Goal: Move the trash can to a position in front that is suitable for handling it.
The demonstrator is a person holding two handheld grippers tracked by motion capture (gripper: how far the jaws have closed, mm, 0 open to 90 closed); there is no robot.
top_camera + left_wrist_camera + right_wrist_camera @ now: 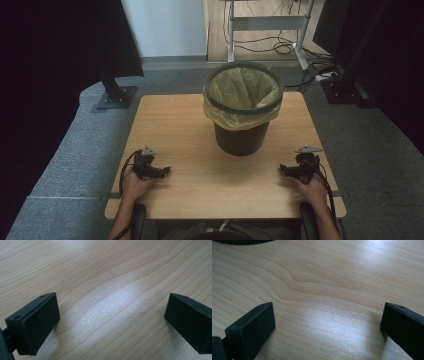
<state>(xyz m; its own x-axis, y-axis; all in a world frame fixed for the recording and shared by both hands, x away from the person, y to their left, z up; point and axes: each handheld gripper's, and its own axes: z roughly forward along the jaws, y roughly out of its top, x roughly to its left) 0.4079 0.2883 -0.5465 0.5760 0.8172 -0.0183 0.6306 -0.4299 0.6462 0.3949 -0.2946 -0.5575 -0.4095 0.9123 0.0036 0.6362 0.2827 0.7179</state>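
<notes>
A black waste bin [243, 135] lined with a yellow bag [243, 97] stands on the far middle of the wooden table [200, 130]. My left gripper [164, 171] rests on the table near its front left, jaws pointing toward the middle. In the left gripper view the left gripper [112, 315] stands wide open over bare wood. My right gripper [283, 170] rests near the front right, pointing inward. The right gripper [328, 325] is also wide open with nothing between its jaws, and the bin's dark base [242, 241] shows at the top left edge.
The table stands on grey carpet. A black stand base [116, 97] sits on the floor at the far left. A white desk frame [267, 22] and loose cables [285, 47] lie beyond the table. A person's hands hold both grippers from the front edge.
</notes>
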